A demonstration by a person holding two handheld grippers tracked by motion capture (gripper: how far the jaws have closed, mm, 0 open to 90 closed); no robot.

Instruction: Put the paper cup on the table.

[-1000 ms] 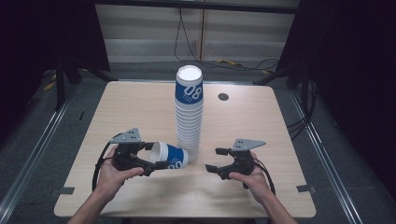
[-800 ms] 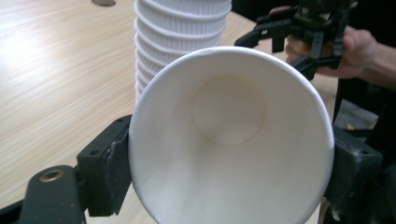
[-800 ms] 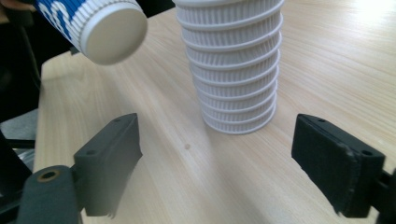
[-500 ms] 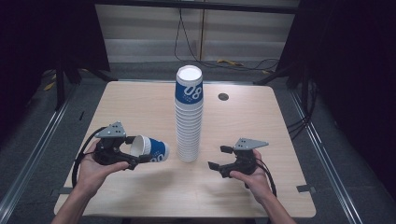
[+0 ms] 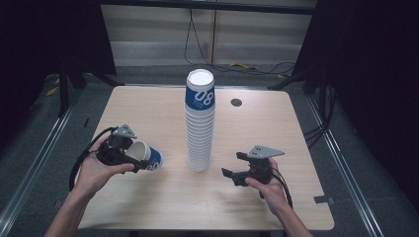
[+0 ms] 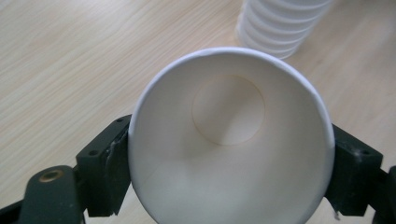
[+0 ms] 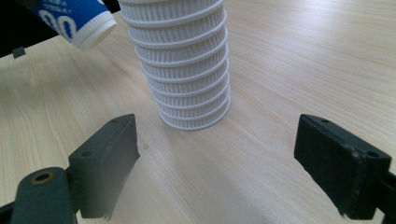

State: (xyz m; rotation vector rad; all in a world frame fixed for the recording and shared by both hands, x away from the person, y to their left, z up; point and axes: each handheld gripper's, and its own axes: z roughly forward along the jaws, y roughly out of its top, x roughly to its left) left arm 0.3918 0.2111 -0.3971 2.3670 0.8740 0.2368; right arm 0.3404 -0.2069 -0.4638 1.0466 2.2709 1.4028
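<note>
Jaws of the left gripper [image 5: 129, 159] pinch a single paper cup [image 5: 146, 157] across its rim, pads pressed on either side. That cup lies on its side to the left of the stack of cups [image 5: 200, 123], its blue base aimed at the stack's foot and its white mouth facing back into the gripper. The right gripper [image 5: 233, 175] hovers just right of the stack, jaws having just spread wide with nothing between them, pointed at the lowest cups. Judging by that, the left hand is best placed for the held cup.

One tall stack of cups [image 5: 199, 128], one single cup [image 5: 146, 156], two tongs.
</note>
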